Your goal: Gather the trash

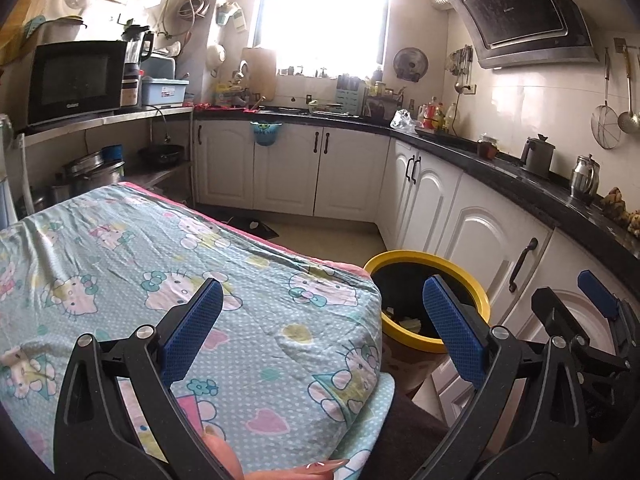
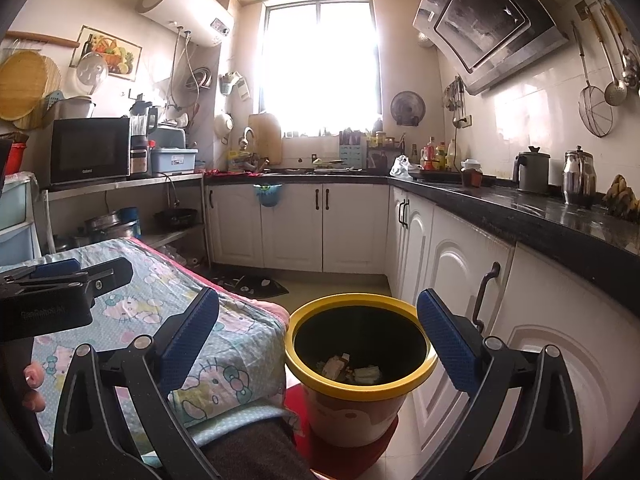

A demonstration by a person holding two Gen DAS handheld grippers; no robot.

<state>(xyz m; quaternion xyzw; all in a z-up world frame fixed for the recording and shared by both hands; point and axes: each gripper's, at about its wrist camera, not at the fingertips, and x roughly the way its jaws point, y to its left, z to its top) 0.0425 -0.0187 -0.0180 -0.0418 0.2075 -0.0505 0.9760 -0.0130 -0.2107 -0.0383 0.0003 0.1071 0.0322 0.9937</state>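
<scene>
My right gripper [image 2: 318, 334] fingers spread wide, empty, yellow-rimmed bin [image 2: 362, 376] with trash [image 2: 352, 368] between them at 6 o'clock, left gripper [image 1: 322, 330] likewise wide.

Both wrist views face the window [image 1: 324, 12] wall of the kitchen. The left one looks down over the table [image 1: 168, 264], close below, with the bin [image 1: 476, 284] at centre right. The right one sits further right, above the bin [image 2: 298, 316] at lower centre, table [image 2: 244, 336] lower left.
</scene>
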